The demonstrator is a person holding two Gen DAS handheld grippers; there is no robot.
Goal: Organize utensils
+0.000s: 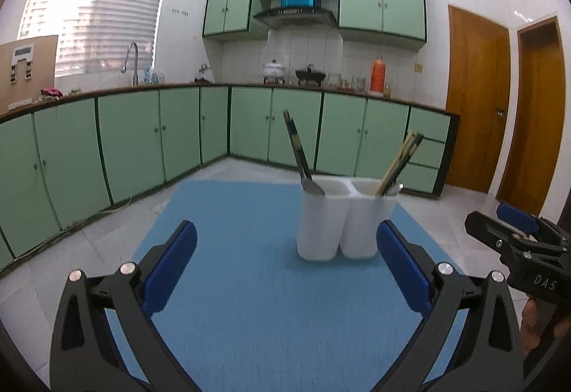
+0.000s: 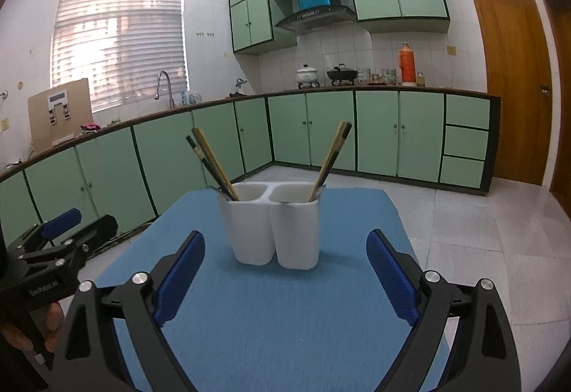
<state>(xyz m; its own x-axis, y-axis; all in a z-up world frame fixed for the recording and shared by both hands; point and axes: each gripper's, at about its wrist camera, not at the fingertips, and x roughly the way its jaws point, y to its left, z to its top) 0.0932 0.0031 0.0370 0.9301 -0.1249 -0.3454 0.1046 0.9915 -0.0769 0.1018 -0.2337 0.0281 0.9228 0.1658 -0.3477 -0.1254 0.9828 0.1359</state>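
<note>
1. Your left gripper [image 1: 285,270] and right gripper [image 2: 285,274] both stand apart, empty.
2. The white holder [image 2: 276,228] sits on the blue mat [image 2: 285,320]; a careless reach could tip it.
3. The leaning chopsticks [image 2: 330,160] and spoon [image 1: 303,160] could snag a finger and spill.

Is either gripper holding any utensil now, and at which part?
Nothing is held. The left gripper and right gripper are both open and empty, short of the white holder.
</note>
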